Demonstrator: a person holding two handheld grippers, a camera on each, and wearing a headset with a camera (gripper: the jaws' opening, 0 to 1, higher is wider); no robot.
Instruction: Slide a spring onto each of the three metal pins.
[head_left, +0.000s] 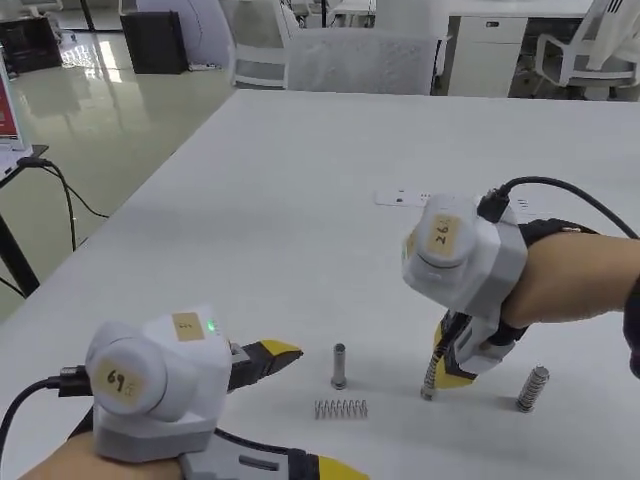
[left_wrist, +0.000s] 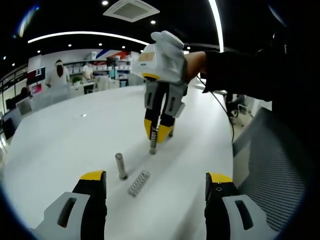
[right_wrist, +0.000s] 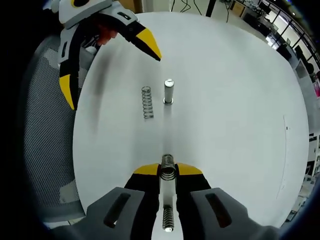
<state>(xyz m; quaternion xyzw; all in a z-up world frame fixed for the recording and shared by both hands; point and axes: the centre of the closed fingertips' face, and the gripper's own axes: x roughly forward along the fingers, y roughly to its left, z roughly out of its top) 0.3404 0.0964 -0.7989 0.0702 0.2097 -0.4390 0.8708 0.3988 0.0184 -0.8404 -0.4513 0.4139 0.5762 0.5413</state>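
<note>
We log the right gripper (right_wrist: 168, 170) clamped on a spring (head_left: 431, 374), right of centre low in the head view, held upright, we judge, to run down a pin. The left gripper (left_wrist: 155, 177) gapes empty, framing the loose spring (head_left: 341, 408) and bare pin (head_left: 339, 365), ready for that pair. The far-right pin (head_left: 533, 388) looks already sprung.

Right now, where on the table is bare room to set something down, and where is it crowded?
Free: the broad table between the bare pin and the small label, and its far left side. Crowded: the near strip, where bare pin, loose spring, right gripper shut on a spring, and the spring-covered pin stand close.
</note>
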